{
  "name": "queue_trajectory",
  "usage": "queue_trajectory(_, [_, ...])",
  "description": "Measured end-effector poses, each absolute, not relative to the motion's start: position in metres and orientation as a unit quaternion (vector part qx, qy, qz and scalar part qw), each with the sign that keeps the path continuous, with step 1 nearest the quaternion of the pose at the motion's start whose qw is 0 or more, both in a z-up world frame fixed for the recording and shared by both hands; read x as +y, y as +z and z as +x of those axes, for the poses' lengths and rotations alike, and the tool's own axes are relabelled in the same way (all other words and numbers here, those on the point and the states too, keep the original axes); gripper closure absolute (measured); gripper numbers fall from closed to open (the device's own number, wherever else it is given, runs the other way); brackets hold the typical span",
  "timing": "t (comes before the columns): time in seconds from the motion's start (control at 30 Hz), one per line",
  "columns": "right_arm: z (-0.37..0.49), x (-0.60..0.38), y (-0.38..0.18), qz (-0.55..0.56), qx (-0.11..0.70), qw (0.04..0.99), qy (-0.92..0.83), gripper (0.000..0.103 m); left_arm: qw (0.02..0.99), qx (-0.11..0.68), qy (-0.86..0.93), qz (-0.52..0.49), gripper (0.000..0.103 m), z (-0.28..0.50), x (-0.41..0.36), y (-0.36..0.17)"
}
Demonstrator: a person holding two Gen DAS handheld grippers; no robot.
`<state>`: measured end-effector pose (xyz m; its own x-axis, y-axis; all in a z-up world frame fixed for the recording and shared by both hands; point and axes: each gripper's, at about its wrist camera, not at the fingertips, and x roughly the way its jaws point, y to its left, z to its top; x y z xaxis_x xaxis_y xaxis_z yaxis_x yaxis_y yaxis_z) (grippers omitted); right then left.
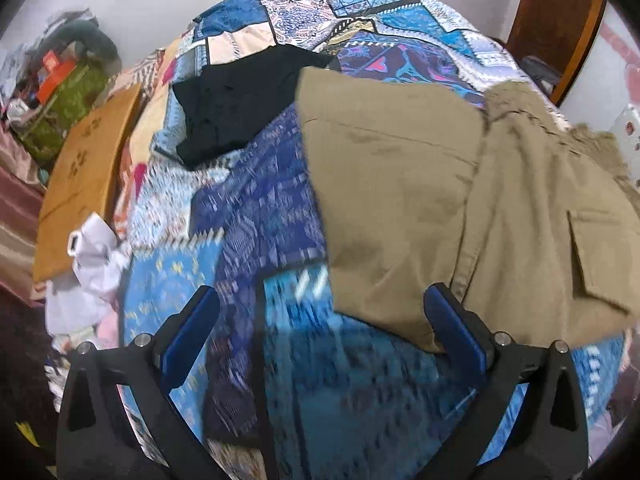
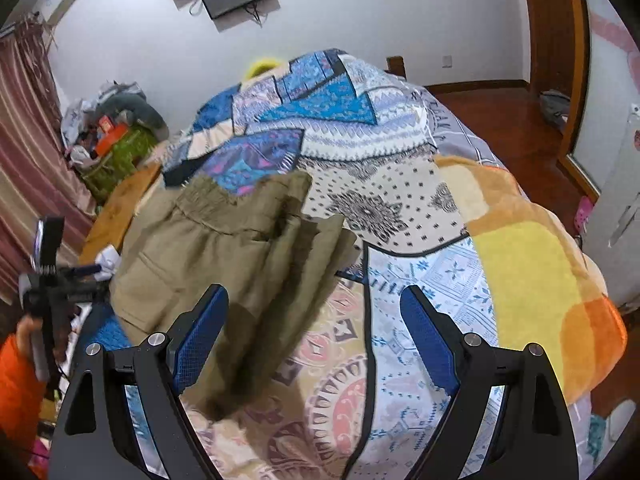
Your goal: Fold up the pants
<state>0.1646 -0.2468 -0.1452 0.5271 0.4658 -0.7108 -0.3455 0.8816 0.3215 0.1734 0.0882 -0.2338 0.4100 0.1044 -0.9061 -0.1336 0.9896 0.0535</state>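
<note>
On the bed (image 1: 248, 208) the left hand-held gripper (image 1: 320, 320) gapes wide and empty just left of the pants (image 1: 400, 184) (khaki, folded over, a black garment (image 1: 240, 108) beyond), the right hand-held gripper (image 2: 314, 320) equally wide, holding nothing, at their right.

both wrist cams look down-fwd, close over the bed; shared: khaki pants (image 1: 460, 208) (image 2: 224, 248).

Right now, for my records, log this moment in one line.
khaki pants on patchwork quilt | left tongs open | right tongs open
</note>
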Motion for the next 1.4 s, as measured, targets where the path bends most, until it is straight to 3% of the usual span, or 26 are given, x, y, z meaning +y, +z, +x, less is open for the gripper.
queue_trajectory(0.07, [0.163,-0.246,-0.141,0.074,0.421,0.873,0.236,0.017,0.846,0.529,0.061,-0.025,0.001,0.164,0.089,-0.23])
queue_trajectory(0.3, [0.163,-0.226,-0.151,0.054,0.43,0.863,0.261,0.017,0.864,0.5,0.056,0.002,0.051,0.155,0.083,-0.22])
queue_trajectory(0.4, [0.165,-0.216,-0.167,0.041,0.454,0.85,0.263,0.03,0.864,0.501,0.057,-0.013,0.064,0.154,0.09,-0.223])
queue_trajectory(0.47, [0.164,-0.212,-0.177,0.029,0.468,0.844,0.261,0.037,0.863,0.5,0.075,-0.003,0.067,0.152,0.093,-0.226])
queue_trajectory(0.77, [0.174,-0.214,-0.172,0.019,0.468,0.845,0.257,0.038,0.875,0.48,0.069,0.012,0.067,0.154,0.097,-0.207])
queue_trajectory(0.9, [0.18,-0.209,-0.156,0.014,0.439,0.861,0.258,0.038,0.89,0.454,0.049,0.005,0.057,0.177,0.093,-0.19])
queue_trajectory(1.03, [0.197,-0.2,-0.154,0.016,0.429,0.866,0.257,0.038,0.892,0.45,0.031,0.017,0.056,0.211,0.084,-0.191])
queue_trajectory(1.17, [0.215,-0.195,-0.165,0.021,0.448,0.857,0.255,0.052,0.879,0.475,0.026,0.01,0.056,0.238,0.085,-0.209])
queue_trajectory(1.4, [0.223,-0.2,-0.182,0.029,0.475,0.841,0.257,0.057,0.865,0.496,0.069,0.033,0.052,0.243,0.102,-0.231])
